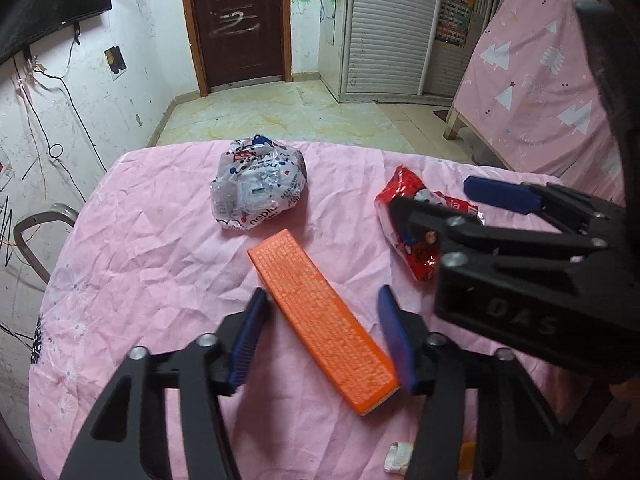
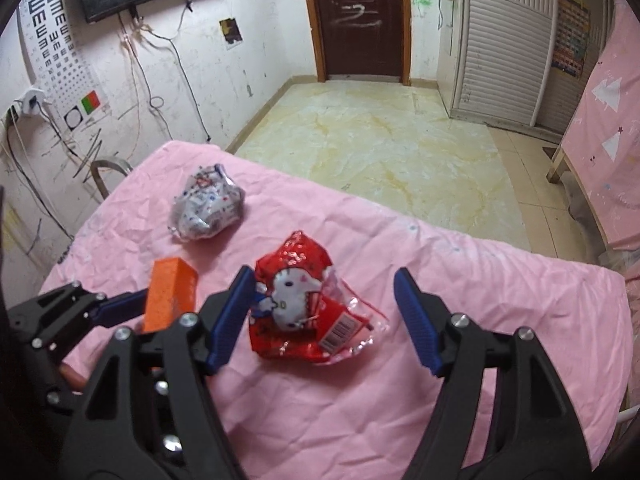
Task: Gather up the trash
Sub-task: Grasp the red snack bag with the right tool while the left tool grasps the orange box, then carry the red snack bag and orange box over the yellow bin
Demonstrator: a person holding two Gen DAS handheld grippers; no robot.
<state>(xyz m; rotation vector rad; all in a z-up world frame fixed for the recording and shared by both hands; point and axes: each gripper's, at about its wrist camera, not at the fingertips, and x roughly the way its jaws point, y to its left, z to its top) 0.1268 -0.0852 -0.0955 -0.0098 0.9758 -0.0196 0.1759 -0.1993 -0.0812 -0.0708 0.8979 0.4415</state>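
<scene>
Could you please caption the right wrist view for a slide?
Open right gripper straddles a red cartoon-cat wrapper on the pink tablecloth.

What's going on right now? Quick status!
Left gripper straddling orange box, not gripping. Right gripper open around red wrapper. White wrapper waits. Nothing blocking.

A table under a creased pink cloth (image 1: 152, 248) carries everything. An orange box (image 1: 320, 320) lies flat on it, slantwise between the left claw's (image 1: 324, 332) fingers. Beyond that claw sits a crumpled white printed bag (image 1: 256, 188); to its right lies a red wrapper (image 2: 304, 304), which sits between the right claw's (image 2: 324, 312) fingers with its barcode end toward the camera. A small white scrap (image 1: 398, 456) lies on the cloth close under the left claw.
</scene>
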